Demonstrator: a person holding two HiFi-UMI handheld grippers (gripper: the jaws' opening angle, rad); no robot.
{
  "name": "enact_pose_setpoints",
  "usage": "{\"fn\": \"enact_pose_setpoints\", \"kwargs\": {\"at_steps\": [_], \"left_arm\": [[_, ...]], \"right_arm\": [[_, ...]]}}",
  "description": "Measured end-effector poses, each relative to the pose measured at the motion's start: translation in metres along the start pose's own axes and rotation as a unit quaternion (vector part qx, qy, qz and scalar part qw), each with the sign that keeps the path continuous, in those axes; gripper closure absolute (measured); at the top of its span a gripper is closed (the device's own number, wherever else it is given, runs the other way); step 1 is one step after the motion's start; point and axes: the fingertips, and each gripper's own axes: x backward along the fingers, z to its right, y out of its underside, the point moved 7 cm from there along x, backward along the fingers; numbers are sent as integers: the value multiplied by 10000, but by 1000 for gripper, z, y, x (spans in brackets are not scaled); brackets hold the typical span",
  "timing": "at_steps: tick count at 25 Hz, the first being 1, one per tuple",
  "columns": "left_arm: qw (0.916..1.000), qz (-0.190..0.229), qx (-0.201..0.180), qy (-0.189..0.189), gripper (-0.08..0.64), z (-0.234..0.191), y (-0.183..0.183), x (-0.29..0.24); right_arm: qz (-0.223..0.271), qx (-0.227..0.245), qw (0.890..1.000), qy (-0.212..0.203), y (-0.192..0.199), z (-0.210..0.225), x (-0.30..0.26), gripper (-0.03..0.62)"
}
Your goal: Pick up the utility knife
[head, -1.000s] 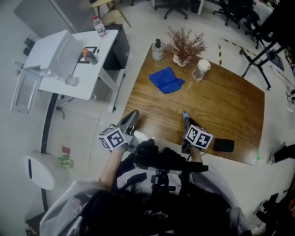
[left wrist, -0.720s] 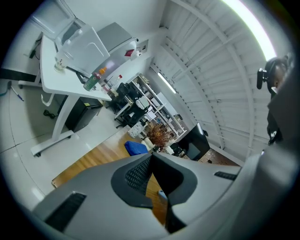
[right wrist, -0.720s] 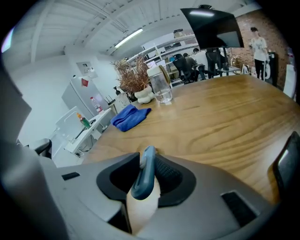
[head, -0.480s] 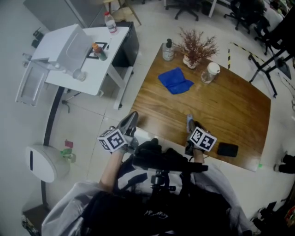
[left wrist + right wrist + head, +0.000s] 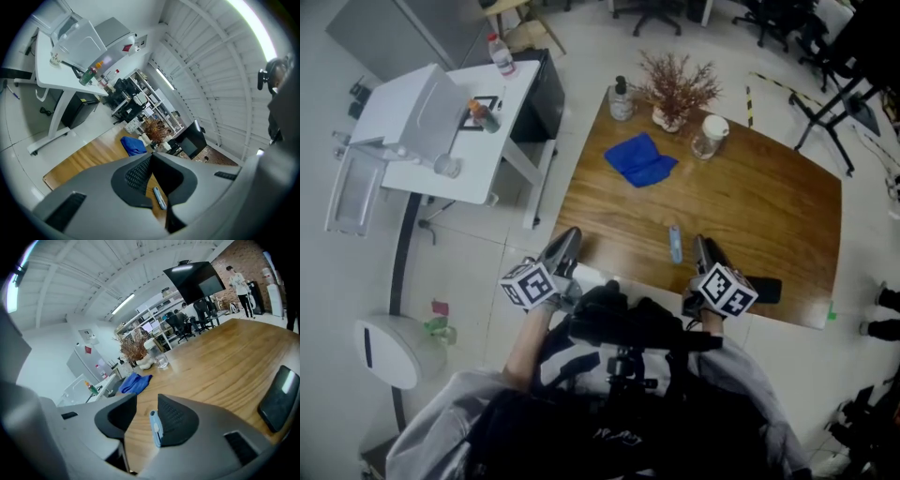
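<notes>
The utility knife (image 5: 675,245), slim and light blue, lies flat on the wooden table (image 5: 769,206) near its front edge. My right gripper (image 5: 705,251) hovers just to the knife's right, apart from it. In the right gripper view the knife (image 5: 154,427) shows low in the gap beside the right jaw. The right gripper (image 5: 146,408) is open; its jaws have just been opening and no pad presses the knife. My left gripper (image 5: 565,246) hangs off the table's left front corner, its jaws meeting at the tips (image 5: 151,159) and holding nothing. The knife (image 5: 160,198) shows beyond them.
A black phone (image 5: 761,290) lies right of the right gripper. A blue cloth (image 5: 639,160), a pump bottle (image 5: 621,101), a vase of dried twigs (image 5: 675,94) and a lidded glass jar (image 5: 709,139) stand at the far side. A white side table (image 5: 441,122) stands left.
The right gripper, earlier over the knife, has lifted and shifted right. The knife now lies bare on the table to its left. The left gripper has stayed put.
</notes>
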Motion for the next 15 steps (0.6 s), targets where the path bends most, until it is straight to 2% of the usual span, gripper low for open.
{"fn": "enact_pose_setpoints", "kwargs": {"at_steps": [4,8,15], "left_arm": [[9997,-97,68,230,552,4,7,-11],[9992,-259,28,316,552,8,12,-18],[9979,-477,76,439,552,15,22,-24]], "right_arm": [[325,71,9993,-190,-11,-11,29,475],[665,169,9974,-217,-21,-23,60,560],[788,-13,9968,-88,-21,-13,92,578]]}}
